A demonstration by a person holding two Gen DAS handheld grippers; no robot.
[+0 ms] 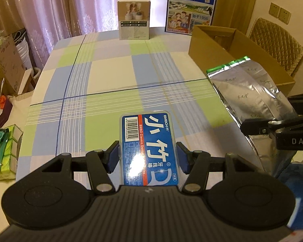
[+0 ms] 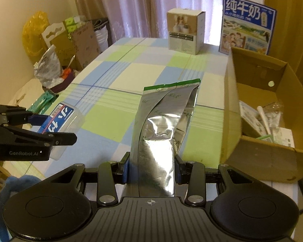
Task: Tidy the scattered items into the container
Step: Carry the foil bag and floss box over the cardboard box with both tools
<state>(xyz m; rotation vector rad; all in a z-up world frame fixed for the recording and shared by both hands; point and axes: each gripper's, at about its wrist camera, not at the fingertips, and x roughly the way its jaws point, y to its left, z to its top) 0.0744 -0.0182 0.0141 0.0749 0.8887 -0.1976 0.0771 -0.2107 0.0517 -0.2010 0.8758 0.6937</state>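
Checked cloth in green, blue and cream covers the table [image 1: 111, 76], with pink curtains behind it. Above that cloth the left gripper [image 1: 148, 157] clamps a clear floss-pick case [image 1: 148, 149] with a blue label between its blue pads, the case pointing forward. Right of the case, the right gripper [image 2: 151, 167] is closed on a crumpled silver foil pouch [image 2: 161, 125], whose green-edged top points away from the camera. Just right of the pouch stands the open cardboard box [image 2: 258, 155], already holding several small packets. Beyond the box, at the table's far edge, a blue milk carton [image 2: 248, 24] stands upright, and left of that a small brown product box [image 2: 184, 32].
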